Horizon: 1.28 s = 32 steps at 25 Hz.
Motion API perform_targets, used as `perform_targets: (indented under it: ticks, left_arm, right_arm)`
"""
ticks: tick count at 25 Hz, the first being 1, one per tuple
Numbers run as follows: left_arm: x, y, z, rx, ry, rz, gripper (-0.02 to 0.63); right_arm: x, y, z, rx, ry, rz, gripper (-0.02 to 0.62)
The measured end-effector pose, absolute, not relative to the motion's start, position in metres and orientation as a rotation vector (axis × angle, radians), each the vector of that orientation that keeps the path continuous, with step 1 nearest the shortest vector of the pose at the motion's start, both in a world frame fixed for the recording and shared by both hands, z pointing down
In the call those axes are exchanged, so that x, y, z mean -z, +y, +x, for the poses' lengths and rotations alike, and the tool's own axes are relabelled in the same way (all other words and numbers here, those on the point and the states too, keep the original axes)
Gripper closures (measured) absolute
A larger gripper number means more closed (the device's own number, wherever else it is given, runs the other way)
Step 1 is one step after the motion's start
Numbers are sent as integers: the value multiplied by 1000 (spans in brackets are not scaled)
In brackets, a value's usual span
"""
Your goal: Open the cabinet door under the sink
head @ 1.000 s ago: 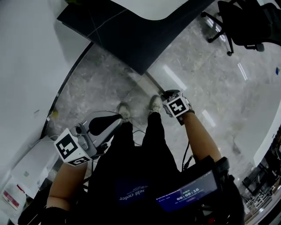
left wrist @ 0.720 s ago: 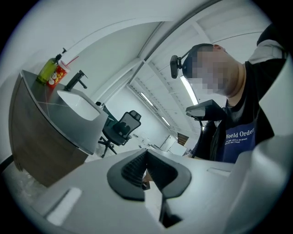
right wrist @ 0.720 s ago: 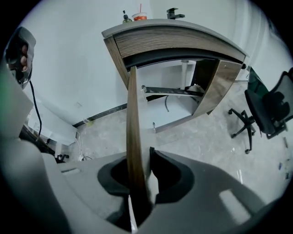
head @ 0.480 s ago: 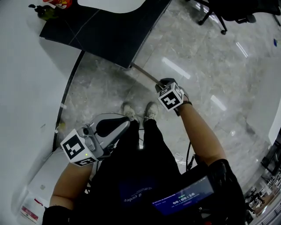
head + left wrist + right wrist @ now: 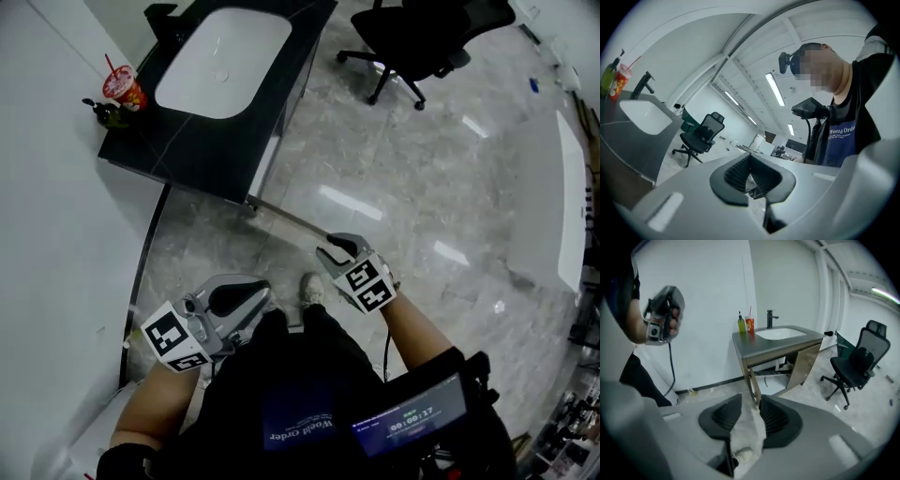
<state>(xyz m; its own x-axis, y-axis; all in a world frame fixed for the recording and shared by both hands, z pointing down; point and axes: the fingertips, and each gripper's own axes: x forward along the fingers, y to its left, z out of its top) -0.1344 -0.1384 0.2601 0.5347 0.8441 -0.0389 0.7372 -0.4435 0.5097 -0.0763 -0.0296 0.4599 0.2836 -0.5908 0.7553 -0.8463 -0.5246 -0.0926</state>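
The sink vanity has a dark countertop [image 5: 197,141] with a white basin [image 5: 220,61] and stands against the wall at the upper left. In the right gripper view, below the countertop [image 5: 787,344], a brown cabinet door [image 5: 806,364] stands angled out from the front. My left gripper [image 5: 261,289] is at waist height, far from the vanity, and its pads [image 5: 750,157] meet at the tips with nothing held. My right gripper [image 5: 325,247] points down toward the floor. Its jaws [image 5: 750,401] are opening, and only floor shows between them.
A black faucet [image 5: 164,17], a red cup with a straw [image 5: 124,87] and a green bottle [image 5: 105,112] sit at the counter's back. A black office chair [image 5: 422,37] stands right of the vanity on the marble floor [image 5: 422,187]. A white wall [image 5: 56,234] runs along the left.
The head view has swung up, so the basin and the chair are now in sight. Both grippers have risen toward the camera, the right one more.
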Motion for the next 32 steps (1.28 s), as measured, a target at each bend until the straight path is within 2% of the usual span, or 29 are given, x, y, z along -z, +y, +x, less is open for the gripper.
perform_targets:
  ticks: [6,9,14,19,25,32]
  left_arm:
    - [-185,-104,-146,-234,1339,2352,606]
    - [-154,-79,-147,-189,1337,2403,606]
    - [-95,8,-152,-144,1240,2529,606]
    - [-110,69,-135,-60,1152,2563,606]
    - [-84,203,-131,-45,1192,2502,606]
    - [-73,267,-93,-40,1243,2492,606]
  right_arm:
    - [-346,12,-112,-1021,-1431,2473,476]
    - [-306,37,-118,-883,-1468,2504,476]
    - [-220,134,-133,-695,-1559,2539,479]
    - [-212,214,-122,-552,-1560,2575,488]
    - [-178,347,-127,-509,-1497,2576,488]
    - [-172,409,-99,-512,-1467,2599,488]
